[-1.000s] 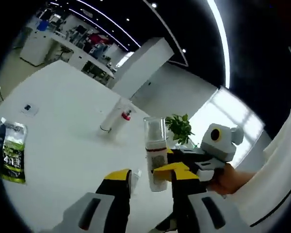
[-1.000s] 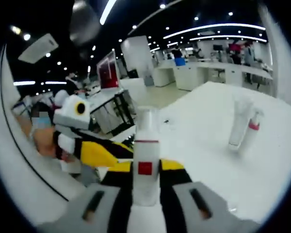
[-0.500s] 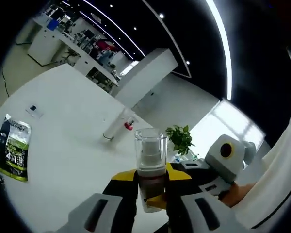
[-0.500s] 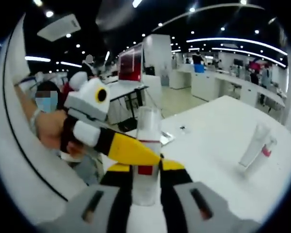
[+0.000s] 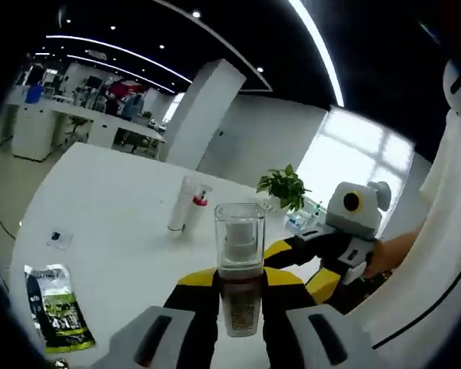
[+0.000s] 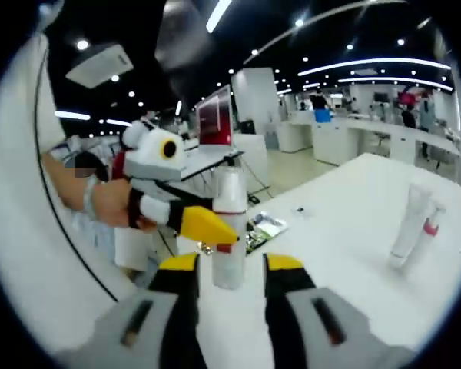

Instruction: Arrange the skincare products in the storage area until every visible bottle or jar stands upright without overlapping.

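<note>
A pump bottle (image 5: pixel 240 265) with a clear cap stands upright between the jaws of my left gripper (image 5: pixel 240 283), which is shut on its lower body. In the right gripper view the same bottle (image 6: pixel 229 231) is a white one with a red square label, and the left gripper (image 6: pixel 206 227) clamps it from the left. My right gripper (image 6: pixel 232 266) is open, its yellow tips on either side of the bottle and apart from it. Two white tubes (image 5: pixel 187 204), one with a red cap (image 5: pixel 200 199), stand together on the white table (image 5: pixel 115 207).
A green sachet (image 5: pixel 58 317) lies flat near the table's edge, with a small dark-marked card (image 5: pixel 59 238) beyond it. A potted plant (image 5: pixel 283 187) stands at the far side. The right gripper (image 5: pixel 311 252) and the person's hand are to the right. The tubes (image 6: pixel 413 223) stand far right.
The bottle has passed from my right gripper to my left. The left jaws shut on it about half a second ago; the right jaws have since opened and drawn back.
</note>
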